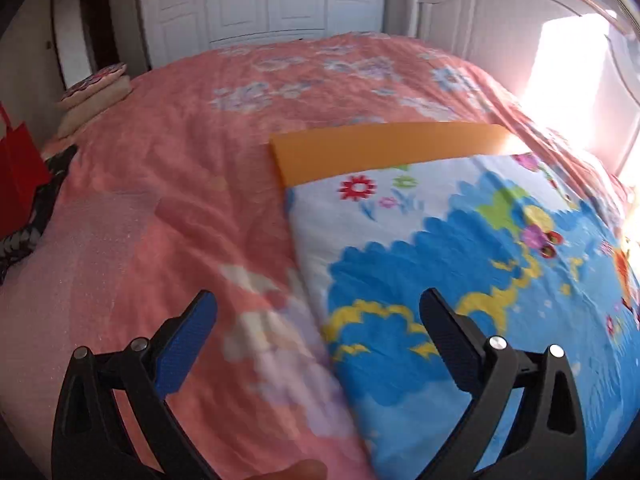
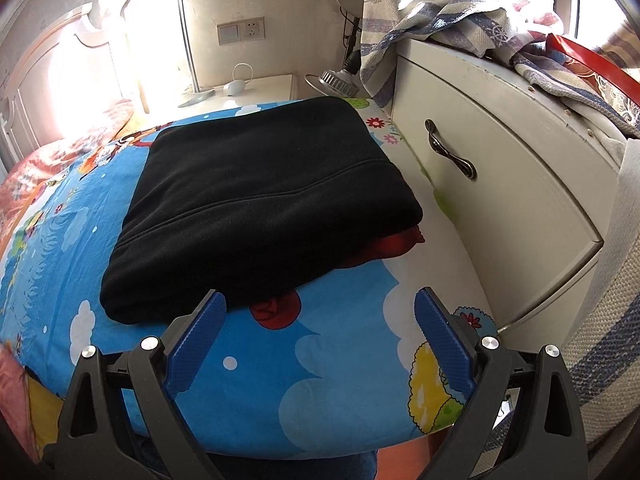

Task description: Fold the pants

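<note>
Black pants [image 2: 260,208] lie folded into a thick rectangle on a blue cartoon-print mat [image 2: 280,380] on the bed, with a bit of red fabric [image 2: 400,246] peeking out from under their right edge. My right gripper [image 2: 320,304] is open just in front of the folded pants, its left fingertip near their front edge, holding nothing. In the left wrist view the pants are out of sight. My left gripper [image 1: 318,304] hangs open over the left edge of the same mat [image 1: 480,280], empty.
A pink floral bedspread [image 1: 180,180] covers the bed. An orange strip [image 1: 380,148] borders the mat's far end. A white cabinet [image 2: 500,200] with a metal handle stands close on the right, draped with striped cloth [image 2: 460,12]. A nightstand [image 2: 256,88] and headboard [image 1: 520,40] lie beyond.
</note>
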`<action>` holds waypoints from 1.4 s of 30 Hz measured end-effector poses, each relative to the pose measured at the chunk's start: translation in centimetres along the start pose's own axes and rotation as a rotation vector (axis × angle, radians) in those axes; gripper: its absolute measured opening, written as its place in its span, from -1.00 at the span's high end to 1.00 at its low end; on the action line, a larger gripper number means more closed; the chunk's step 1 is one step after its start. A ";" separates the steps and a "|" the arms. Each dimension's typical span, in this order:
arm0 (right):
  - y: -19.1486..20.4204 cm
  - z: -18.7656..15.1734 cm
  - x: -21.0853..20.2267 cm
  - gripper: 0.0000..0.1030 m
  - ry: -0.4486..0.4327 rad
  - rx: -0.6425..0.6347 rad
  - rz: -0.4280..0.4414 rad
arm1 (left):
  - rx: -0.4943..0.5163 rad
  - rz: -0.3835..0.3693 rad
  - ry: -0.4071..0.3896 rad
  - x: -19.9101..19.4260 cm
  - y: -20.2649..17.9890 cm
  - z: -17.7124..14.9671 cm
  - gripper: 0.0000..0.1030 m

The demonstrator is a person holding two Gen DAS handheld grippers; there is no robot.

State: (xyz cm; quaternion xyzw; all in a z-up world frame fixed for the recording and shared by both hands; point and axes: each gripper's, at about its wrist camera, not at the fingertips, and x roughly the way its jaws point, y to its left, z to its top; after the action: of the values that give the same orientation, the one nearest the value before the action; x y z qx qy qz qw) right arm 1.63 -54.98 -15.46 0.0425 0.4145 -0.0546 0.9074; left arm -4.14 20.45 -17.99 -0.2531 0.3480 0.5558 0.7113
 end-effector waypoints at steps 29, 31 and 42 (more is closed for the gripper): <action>-5.6 -2.2 5.0 -0.78 0.030 0.135 0.074 | -0.078 0.069 0.113 14.1 6.2 0.7 -0.97; -5.7 -1.2 5.6 -0.78 0.045 0.109 0.040 | -0.078 0.069 0.113 14.1 6.2 0.7 -0.97; -4.0 4.0 7.5 -0.78 -0.004 0.045 0.021 | -0.078 0.069 0.113 14.1 6.2 0.7 -0.97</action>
State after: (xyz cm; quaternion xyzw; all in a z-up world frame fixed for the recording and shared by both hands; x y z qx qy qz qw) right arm 8.94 -59.94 -18.62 0.0672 0.4111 -0.0547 0.9075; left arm -8.01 31.26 -28.33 -0.2995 0.3739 0.5780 0.6606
